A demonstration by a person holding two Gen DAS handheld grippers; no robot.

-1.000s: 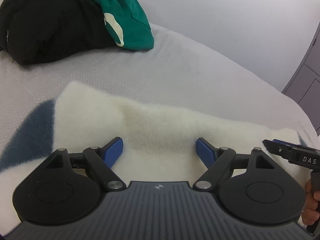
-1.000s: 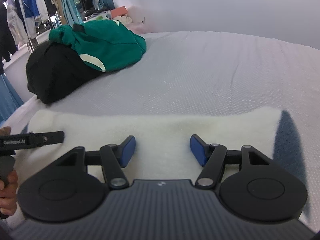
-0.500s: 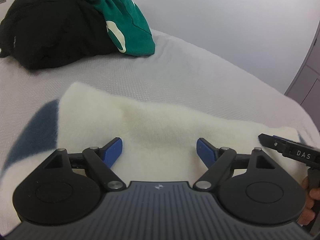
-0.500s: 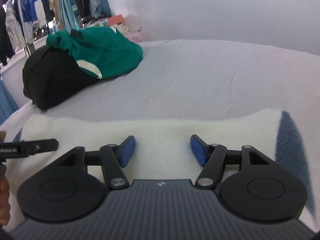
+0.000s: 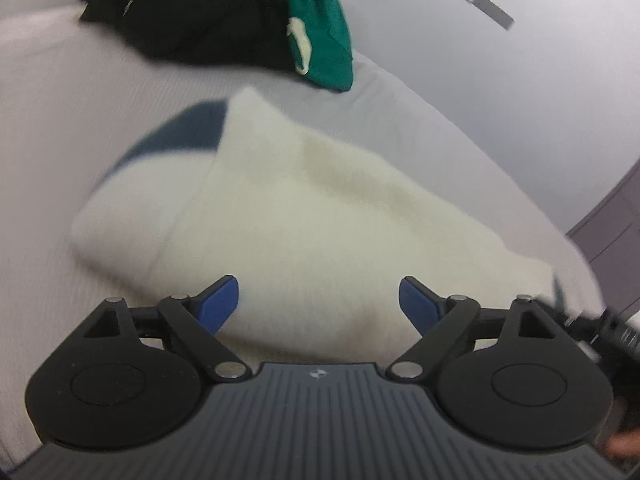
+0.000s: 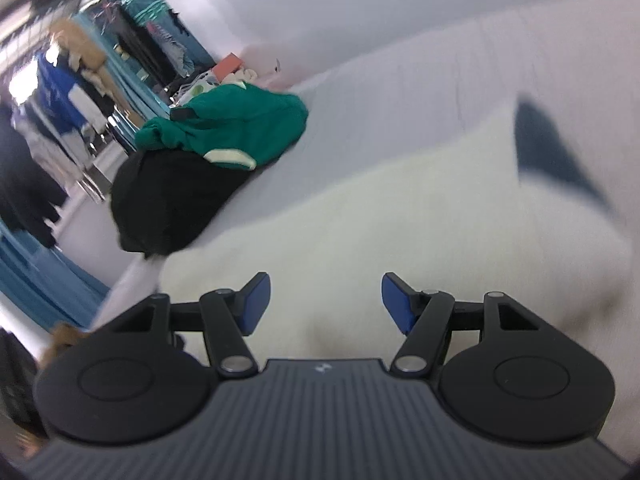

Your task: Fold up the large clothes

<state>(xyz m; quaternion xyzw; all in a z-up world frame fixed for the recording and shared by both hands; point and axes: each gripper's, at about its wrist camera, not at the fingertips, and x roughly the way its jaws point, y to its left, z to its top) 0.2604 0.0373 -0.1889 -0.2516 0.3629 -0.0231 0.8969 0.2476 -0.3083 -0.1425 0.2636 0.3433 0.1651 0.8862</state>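
Observation:
A cream fleece garment [image 5: 312,216] with a dark blue patch [image 5: 184,132] lies folded on the grey bed [image 5: 60,120]. My left gripper [image 5: 319,304] is open and empty, its blue pads just above the garment's near edge. In the right wrist view the same garment [image 6: 380,224] fills the middle, with its blue patch [image 6: 548,148] at the right. My right gripper [image 6: 325,300] is open and empty over the garment's near edge. Both views are blurred by motion.
A black garment [image 5: 192,12] and a green one [image 5: 320,28] are piled at the far side of the bed; they also show in the right wrist view as the black garment [image 6: 172,196] and the green one [image 6: 240,128]. A clothes rack [image 6: 60,80] stands beyond the bed. A grey cabinet [image 5: 612,232] is at right.
Both grippers have swung and tilted, blurring the views. The garment now sits more to the centre in the left view. Both grippers stay open.

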